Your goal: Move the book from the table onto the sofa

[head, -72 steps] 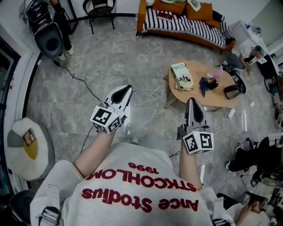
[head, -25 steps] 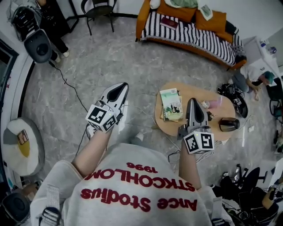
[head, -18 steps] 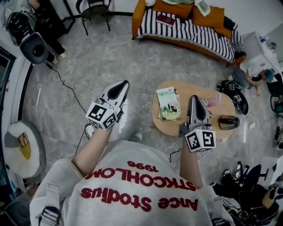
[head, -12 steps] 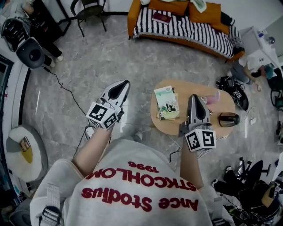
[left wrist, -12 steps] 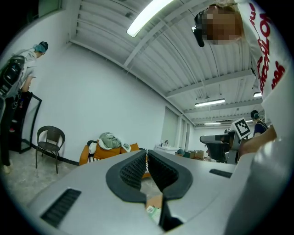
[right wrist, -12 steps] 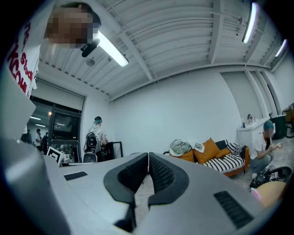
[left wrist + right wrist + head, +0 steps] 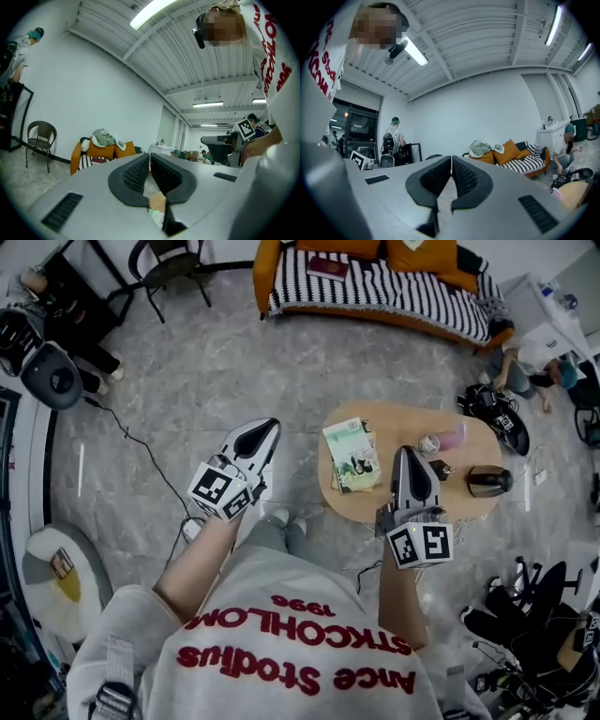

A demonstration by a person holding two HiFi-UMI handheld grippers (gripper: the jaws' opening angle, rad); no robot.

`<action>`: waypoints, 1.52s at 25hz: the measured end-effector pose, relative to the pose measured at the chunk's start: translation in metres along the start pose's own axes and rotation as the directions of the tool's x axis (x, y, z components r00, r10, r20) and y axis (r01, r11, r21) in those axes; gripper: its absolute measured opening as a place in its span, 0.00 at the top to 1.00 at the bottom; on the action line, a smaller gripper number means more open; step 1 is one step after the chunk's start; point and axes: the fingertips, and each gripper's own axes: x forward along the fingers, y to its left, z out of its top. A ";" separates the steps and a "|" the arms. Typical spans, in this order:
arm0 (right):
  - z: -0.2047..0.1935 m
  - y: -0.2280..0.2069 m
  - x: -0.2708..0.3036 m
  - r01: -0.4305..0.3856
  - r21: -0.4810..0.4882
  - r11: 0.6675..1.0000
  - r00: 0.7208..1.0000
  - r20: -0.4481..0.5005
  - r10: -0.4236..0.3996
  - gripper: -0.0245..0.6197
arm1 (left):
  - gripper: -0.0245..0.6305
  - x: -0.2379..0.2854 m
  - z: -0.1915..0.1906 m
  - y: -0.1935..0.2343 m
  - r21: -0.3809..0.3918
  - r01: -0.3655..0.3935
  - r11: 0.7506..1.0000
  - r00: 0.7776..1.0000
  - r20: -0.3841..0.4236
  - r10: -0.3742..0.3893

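Observation:
A green-and-white book (image 7: pixel 352 454) lies flat on the left part of the round wooden table (image 7: pixel 398 420). The orange sofa (image 7: pixel 394 289) with its striped cover stands at the far side of the room and also shows as the sofa (image 7: pixel 96 152) and the sofa (image 7: pixel 520 161) in the two gripper views. My left gripper (image 7: pixel 267 429) is shut and empty over the floor, left of the table. My right gripper (image 7: pixel 410 456) is shut and empty above the table's near part, just right of the book. Both point level.
A dark kettle (image 7: pixel 487 481), a pink cup (image 7: pixel 452 438) and small items sit on the table's right half. A dark red book (image 7: pixel 328 268) lies on the sofa. A person crouches at the far right (image 7: pixel 530 352). A chair (image 7: pixel 169 263) stands far left. A cable (image 7: pixel 141 460) crosses the floor.
The table and book have come nearer in the head view and the sofa has slid toward the top edge. Both grippers moved forward; the right one now reaches over the table's near edge.

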 end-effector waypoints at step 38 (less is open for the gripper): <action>-0.182 -0.117 0.063 0.103 0.047 0.994 0.986 -0.140 -0.095 0.92 | 0.93 0.160 -0.201 0.038 -0.134 0.123 0.983 0.981 -0.135 -0.141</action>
